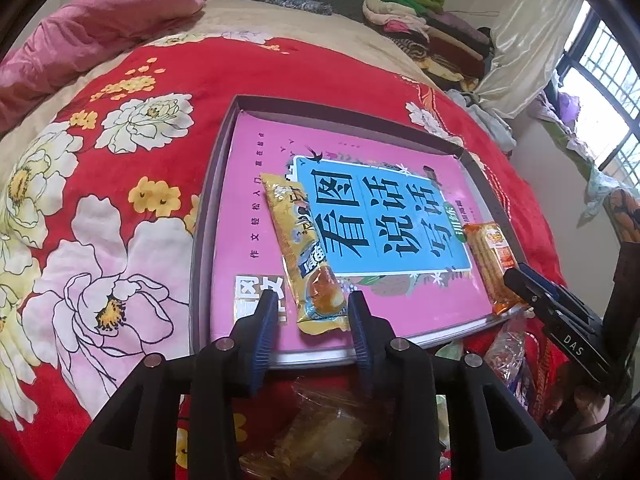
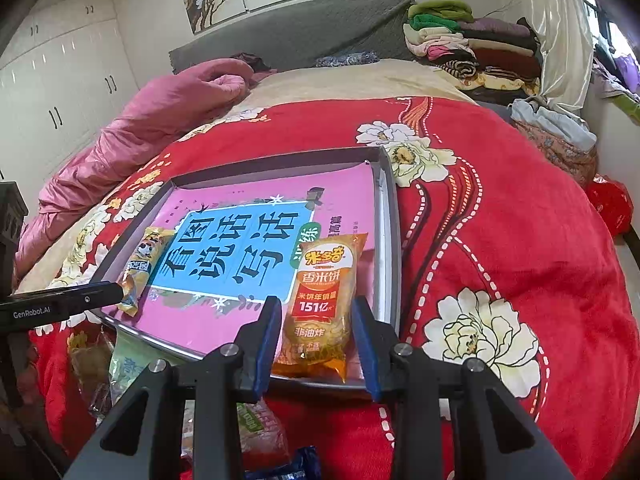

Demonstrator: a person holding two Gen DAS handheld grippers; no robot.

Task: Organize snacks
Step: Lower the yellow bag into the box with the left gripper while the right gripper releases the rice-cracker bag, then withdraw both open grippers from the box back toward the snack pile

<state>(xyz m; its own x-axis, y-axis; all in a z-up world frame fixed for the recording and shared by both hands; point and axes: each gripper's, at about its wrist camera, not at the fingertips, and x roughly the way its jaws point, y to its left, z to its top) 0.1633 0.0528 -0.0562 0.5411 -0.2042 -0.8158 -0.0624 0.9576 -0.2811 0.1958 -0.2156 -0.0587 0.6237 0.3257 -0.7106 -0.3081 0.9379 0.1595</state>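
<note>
Left wrist view, from the left edge: a red floral blanket [image 1: 120, 208] covers the bed, with a pink quilt [image 1: 100, 28] bunched at the upper left. In the centre lies a shallow grey tray [image 1: 204, 224] holding a pink book [image 1: 256, 216] with a blue title panel. A long yellow snack packet [image 1: 308, 256] lies on the book, running from mid-frame down towards the bottom centre. The left gripper [image 1: 314, 304] straddles the packet's lower end, its blue pads standing clear on either side — released, nothing pressed between them. Further right, an orange rice cracker pack [image 1: 494, 264] lies along the tray's right side, with the right gripper reaching in at the right edge. Loose clear-wrapped snacks [image 1: 320, 428] lie on the blanket at the bottom, in front of the tray.

Right wrist view, from the left: the left gripper's black finger reaches the yellow packet at the tray's near-left corner. Right of centre, the right gripper [image 2: 316, 312] sits around the rice cracker pack's lower half — the pads look close against its sides, clenched on it. The pack rests on the book at the tray's right wall.
</note>
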